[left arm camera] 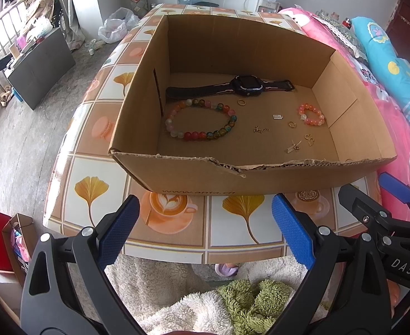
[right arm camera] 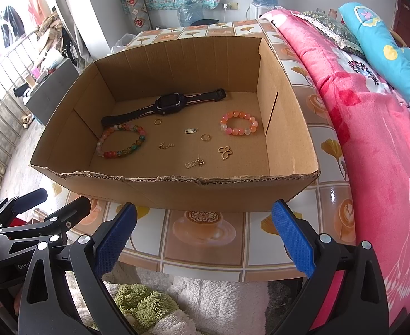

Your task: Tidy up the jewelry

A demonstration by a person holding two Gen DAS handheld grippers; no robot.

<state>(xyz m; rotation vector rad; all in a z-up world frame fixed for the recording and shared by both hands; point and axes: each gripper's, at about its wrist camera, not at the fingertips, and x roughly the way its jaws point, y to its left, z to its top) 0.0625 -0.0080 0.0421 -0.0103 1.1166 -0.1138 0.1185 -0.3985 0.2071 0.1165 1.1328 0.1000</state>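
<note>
A cardboard box (left arm camera: 177, 178) is set on the tiled-print worktop (left arm camera: 93, 189) beside a pink bed (right arm camera: 372, 139); jewelry (bead bracelets (left arm camera: 200, 122), a watch (left arm camera: 246, 85)) is scattered inside. Both the left gripper (left arm camera: 205, 223) and right gripper (right arm camera: 205, 223) are held spread and empty.

Open-topped cardboard box (right arm camera: 160, 192): torn near wall low, bare floor between jewelry.

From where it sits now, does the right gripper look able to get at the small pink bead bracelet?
Probably yes. The right gripper is open and empty before the open-topped cardboard box. The pink bracelet lies apart from other pieces; only the near wall needs clearing.
</note>
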